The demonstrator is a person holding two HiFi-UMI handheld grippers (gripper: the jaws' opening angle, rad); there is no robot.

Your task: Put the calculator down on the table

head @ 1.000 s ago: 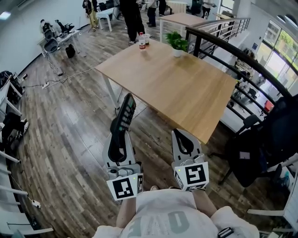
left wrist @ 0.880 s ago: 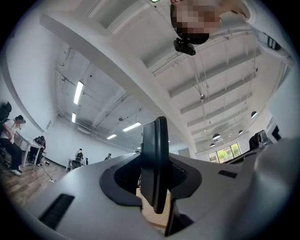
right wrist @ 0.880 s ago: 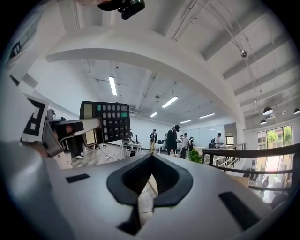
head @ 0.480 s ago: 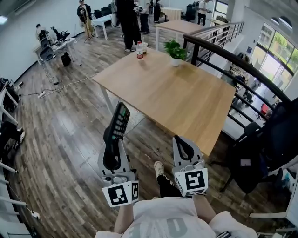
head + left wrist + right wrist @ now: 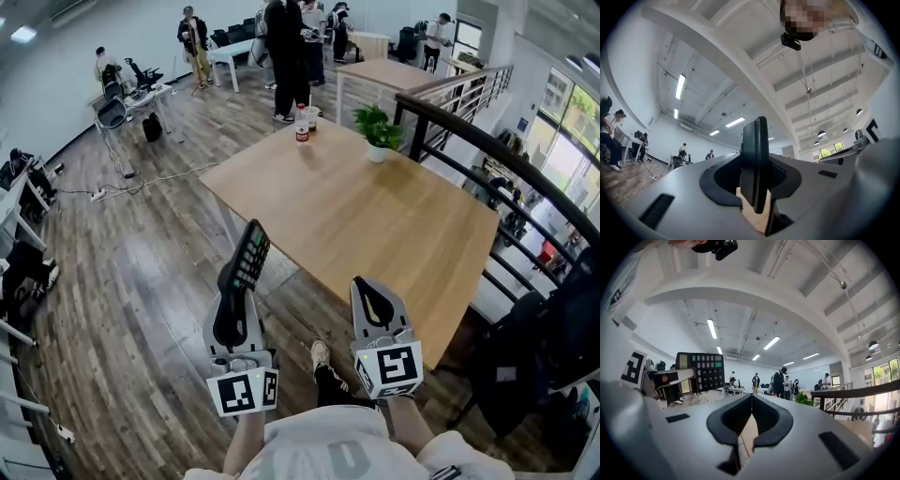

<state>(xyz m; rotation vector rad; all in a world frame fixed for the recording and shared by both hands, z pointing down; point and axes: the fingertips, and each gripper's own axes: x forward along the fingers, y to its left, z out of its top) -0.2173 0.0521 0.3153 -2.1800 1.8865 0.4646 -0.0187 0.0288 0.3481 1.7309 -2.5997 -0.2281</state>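
Black calculator (image 5: 246, 259) stands clamped edge-on in your left tongs (image 5: 234, 298), short of the worktop's (image 5: 375, 220) near edge. Carry it past that edge, lower it flat, then release. Your right tongs (image 5: 368, 292) are together, empty.

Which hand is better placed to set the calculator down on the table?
Left. The left tool grips the black calculator, near the light wooden table edge; the right tool is shut, empty.

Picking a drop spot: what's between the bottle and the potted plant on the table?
Head view: a small cup right beside the bottle, then bare tabletop up to the potted plant.
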